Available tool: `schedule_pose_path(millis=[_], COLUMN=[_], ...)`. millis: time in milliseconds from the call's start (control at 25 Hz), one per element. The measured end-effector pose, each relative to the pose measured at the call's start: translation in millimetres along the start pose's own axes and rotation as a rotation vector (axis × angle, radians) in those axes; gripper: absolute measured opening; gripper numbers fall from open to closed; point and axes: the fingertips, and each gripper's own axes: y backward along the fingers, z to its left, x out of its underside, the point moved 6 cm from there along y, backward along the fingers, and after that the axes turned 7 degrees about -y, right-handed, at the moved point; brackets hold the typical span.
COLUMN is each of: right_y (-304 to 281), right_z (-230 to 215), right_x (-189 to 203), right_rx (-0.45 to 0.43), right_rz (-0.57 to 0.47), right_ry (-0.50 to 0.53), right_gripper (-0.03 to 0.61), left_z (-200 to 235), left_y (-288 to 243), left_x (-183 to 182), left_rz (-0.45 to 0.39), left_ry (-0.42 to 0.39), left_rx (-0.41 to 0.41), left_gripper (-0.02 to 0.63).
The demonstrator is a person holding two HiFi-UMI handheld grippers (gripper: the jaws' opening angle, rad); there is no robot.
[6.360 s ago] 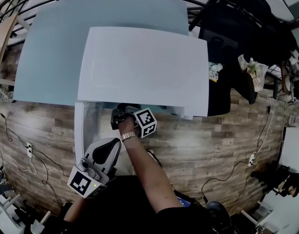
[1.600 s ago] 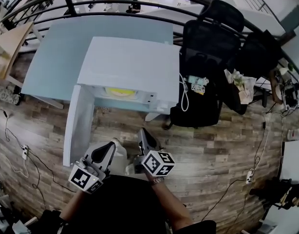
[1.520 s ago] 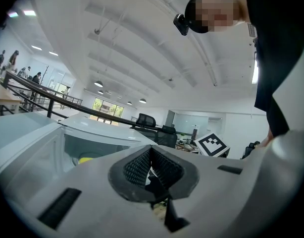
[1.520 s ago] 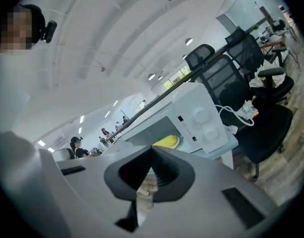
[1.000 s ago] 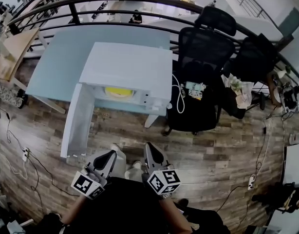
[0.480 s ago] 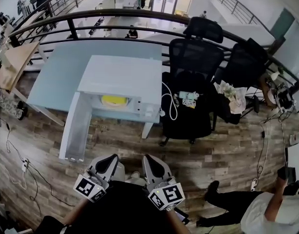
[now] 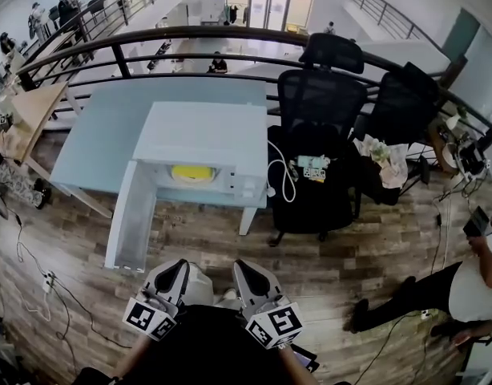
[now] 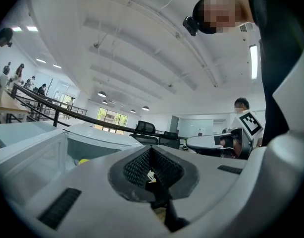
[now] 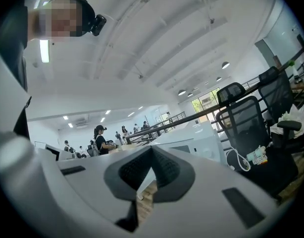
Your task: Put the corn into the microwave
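Your left gripper (image 7: 177, 266) and right gripper (image 7: 246, 265): both jaws pressed together, nothing pinched, pointing level. Corn (image 7: 191, 172) lies well ahead of both, inside microwave (image 7: 204, 131). Door (image 7: 127, 229) stands open, ahead-left of left gripper. Corn likely light, stiff, rounded, may roll. If you regrip, pinch across mid-cob, not tapered ends. Placement looks done; door not yet shut.

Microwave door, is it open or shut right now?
Open. The door stands swung out at the left side of the microwave, and the yellow corn shows inside the chamber.
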Motion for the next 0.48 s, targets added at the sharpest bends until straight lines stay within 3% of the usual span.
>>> schedule_pose_path(millis=[480], right_y=[9], right_z=[-2], right_x=[-3], right_rx=[0.013], right_rz=[-0.040], right_ry=[0.013], right_gripper=[0.008], left_z=[3], left_y=[17], left_x=[2], left_rz=[0.004], left_ry=[-0.005], left_rx=[-0.037], left_gripper=[0.003])
